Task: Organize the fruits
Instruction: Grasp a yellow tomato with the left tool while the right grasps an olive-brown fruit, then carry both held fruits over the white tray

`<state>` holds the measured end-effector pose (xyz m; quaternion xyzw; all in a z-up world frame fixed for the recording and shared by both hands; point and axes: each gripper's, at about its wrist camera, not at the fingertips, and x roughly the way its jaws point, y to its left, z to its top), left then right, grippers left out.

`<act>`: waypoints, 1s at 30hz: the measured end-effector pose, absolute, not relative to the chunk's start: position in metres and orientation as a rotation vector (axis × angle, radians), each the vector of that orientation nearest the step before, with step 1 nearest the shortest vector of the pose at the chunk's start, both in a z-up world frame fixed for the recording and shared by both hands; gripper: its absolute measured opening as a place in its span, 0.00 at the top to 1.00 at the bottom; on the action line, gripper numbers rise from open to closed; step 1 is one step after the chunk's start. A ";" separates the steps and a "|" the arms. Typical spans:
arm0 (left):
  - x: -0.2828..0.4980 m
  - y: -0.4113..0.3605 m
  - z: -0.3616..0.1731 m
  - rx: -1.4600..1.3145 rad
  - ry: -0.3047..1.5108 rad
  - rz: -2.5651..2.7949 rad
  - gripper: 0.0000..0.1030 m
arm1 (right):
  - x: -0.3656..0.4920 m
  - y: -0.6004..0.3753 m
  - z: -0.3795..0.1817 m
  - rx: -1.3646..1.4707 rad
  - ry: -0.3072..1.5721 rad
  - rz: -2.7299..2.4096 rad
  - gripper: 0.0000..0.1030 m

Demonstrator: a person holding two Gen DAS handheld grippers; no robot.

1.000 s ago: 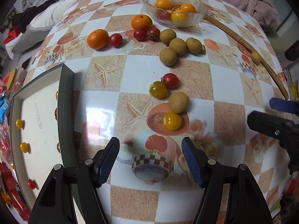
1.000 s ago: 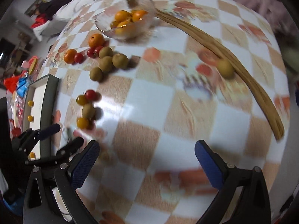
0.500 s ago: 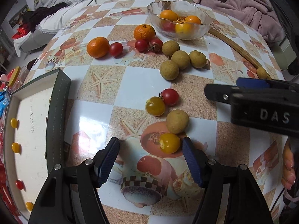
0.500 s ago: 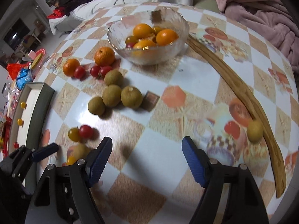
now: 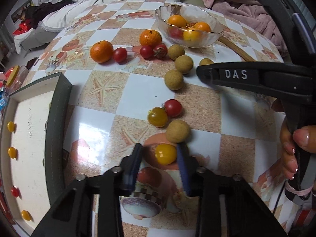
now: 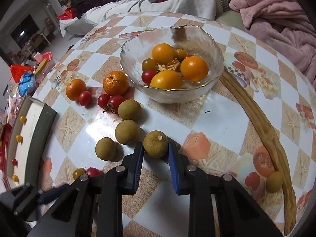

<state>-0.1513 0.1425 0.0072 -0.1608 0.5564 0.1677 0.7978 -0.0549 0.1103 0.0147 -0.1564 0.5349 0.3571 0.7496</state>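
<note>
Fruit lies loose on the checked table. A yellow cherry tomato (image 5: 165, 154) sits between the fingers of my left gripper (image 5: 159, 150). Its jaws are closing: the right pad touches the tomato and the blurred left pad stands a little apart. My right gripper (image 6: 155, 148) has both blue pads against a brown longan (image 6: 156, 143) resting on the table, and its jaws are still closing. Its black finger (image 5: 237, 75) crosses the left wrist view. The glass bowl (image 6: 128, 59) behind holds oranges and small tomatoes.
Two more longans (image 6: 127, 131), two tangerines (image 6: 115, 83) and red tomatoes (image 6: 85, 98) lie between the grippers and the bowl. A dark-walled box (image 5: 57, 128) with small tomatoes stands on the left. A wooden hoop (image 6: 262, 130) curves on the right. A person's hand (image 5: 290, 152) grips the right handle.
My right gripper has swung in over the longan cluster and its jaws have narrowed onto one longan. The left jaws have narrowed around the yellow tomato, which now sits between them.
</note>
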 end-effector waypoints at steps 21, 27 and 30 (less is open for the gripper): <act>-0.174 0.163 0.033 -0.440 1.165 0.342 0.78 | -0.091 0.055 0.037 -0.219 1.268 0.744 0.73; -0.190 0.177 0.043 -0.446 1.138 0.343 0.78 | -0.108 0.065 0.045 -0.225 1.265 0.739 0.73; -0.200 0.188 0.049 -0.457 1.122 0.347 0.78 | -0.121 0.074 0.051 -0.230 1.259 0.736 0.73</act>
